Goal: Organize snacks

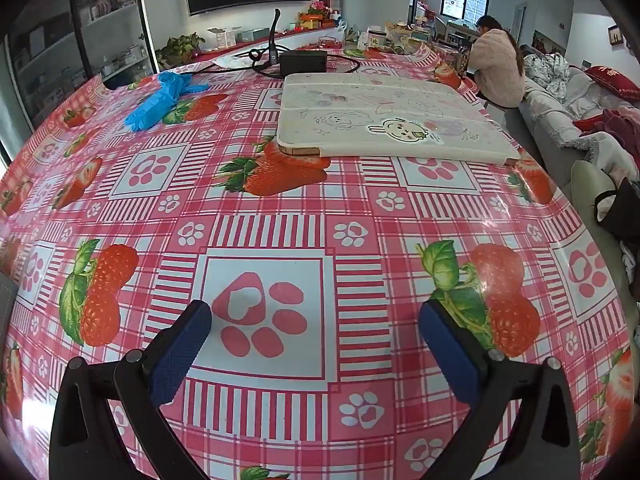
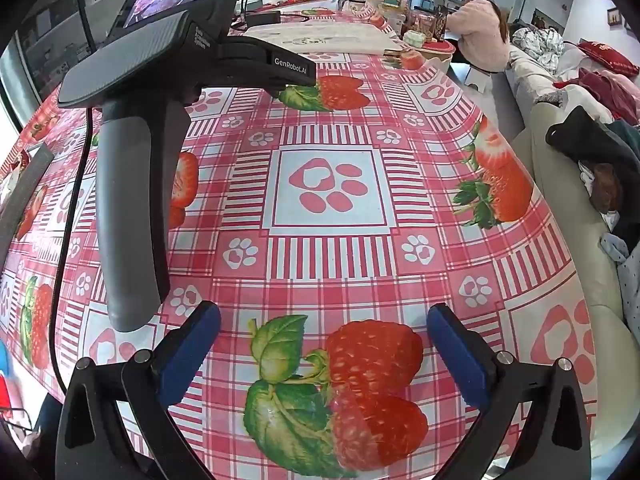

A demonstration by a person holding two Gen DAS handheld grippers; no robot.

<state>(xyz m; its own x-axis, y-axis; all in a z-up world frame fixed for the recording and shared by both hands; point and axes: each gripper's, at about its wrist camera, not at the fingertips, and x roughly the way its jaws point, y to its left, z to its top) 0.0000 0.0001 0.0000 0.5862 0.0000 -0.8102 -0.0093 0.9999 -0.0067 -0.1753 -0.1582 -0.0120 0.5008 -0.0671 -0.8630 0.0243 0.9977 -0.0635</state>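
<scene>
No snack lies near either gripper. My left gripper (image 1: 315, 322) is open and empty, low over the pink strawberry-print tablecloth (image 1: 280, 216). My right gripper (image 2: 324, 328) is open and empty over the same cloth (image 2: 332, 248). The left gripper's black handle and body (image 2: 136, 208) fill the left of the right wrist view. Small boxes and jars (image 1: 394, 36) stand at the far end of the table, too small to identify.
A cream tablet case with cartoon stickers (image 1: 384, 120) lies ahead, also in the right wrist view (image 2: 328, 38). Blue gloves (image 1: 164, 98), a black power brick (image 1: 303, 62) and cables lie further back. A seated person (image 1: 498, 68) and a sofa (image 2: 568, 184) are right of the table.
</scene>
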